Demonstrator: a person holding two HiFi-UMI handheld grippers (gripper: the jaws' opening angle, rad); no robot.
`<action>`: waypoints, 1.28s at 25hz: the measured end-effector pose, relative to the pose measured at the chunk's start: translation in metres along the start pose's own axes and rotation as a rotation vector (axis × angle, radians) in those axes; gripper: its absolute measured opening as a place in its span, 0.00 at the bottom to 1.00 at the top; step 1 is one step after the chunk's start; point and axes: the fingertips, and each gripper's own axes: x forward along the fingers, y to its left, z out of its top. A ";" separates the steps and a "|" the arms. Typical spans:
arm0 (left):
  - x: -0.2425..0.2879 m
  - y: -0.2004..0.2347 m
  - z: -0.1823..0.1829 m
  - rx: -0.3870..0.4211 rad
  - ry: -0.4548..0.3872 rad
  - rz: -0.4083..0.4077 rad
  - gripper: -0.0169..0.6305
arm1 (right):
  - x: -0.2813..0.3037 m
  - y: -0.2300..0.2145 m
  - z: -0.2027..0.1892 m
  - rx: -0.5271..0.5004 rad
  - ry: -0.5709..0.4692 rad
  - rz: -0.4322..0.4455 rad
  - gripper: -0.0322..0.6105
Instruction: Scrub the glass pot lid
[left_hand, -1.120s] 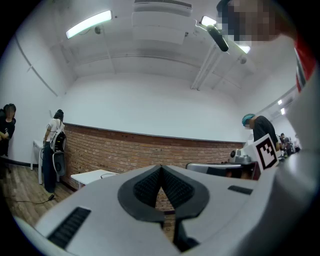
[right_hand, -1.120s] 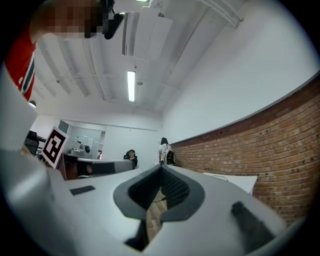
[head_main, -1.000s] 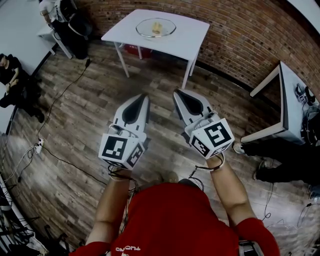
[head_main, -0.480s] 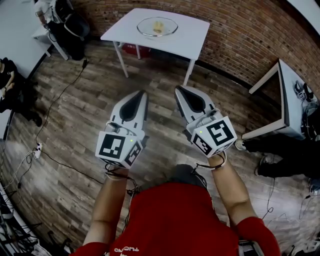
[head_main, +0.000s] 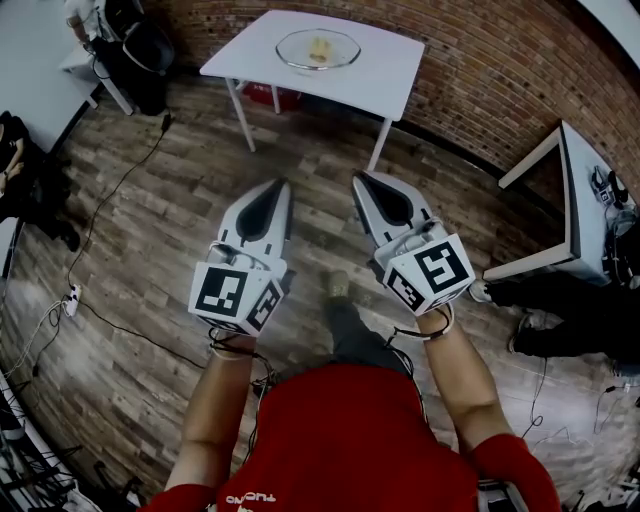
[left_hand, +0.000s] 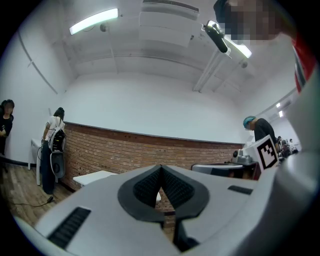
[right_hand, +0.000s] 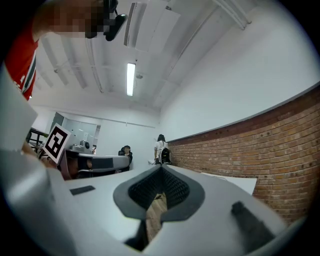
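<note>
The glass pot lid (head_main: 318, 50) lies on a white table (head_main: 380, 75) by the brick wall, far ahead of me, with something yellowish under or in it. My left gripper (head_main: 282, 186) and right gripper (head_main: 360, 180) are held side by side over the wooden floor, well short of the table. Both are shut with nothing between their jaws. In the left gripper view the left gripper (left_hand: 160, 169) has its tips together, with the white table (left_hand: 92, 176) beyond it. In the right gripper view the right gripper (right_hand: 161, 170) also has its tips meeting.
A second white table (head_main: 590, 210) stands at the right with small items on it. Seated people show at the left edge (head_main: 20, 160) and the right edge (head_main: 570, 310). Black cables (head_main: 110, 210) run across the floor at left. A dark bag (head_main: 145, 45) sits at the back left.
I have stepped forward: the white table and lid sit slightly nearer, and a foot now shows between the grippers. Both grippers keep the same shut pose.
</note>
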 end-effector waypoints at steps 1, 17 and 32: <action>0.005 0.004 -0.001 0.001 0.000 0.001 0.05 | 0.006 -0.004 0.000 -0.001 0.000 0.001 0.10; 0.155 0.090 -0.005 0.019 0.000 0.034 0.05 | 0.134 -0.127 -0.008 -0.021 -0.018 0.033 0.10; 0.300 0.153 -0.007 0.032 0.001 0.105 0.05 | 0.234 -0.261 -0.010 -0.027 -0.023 0.061 0.10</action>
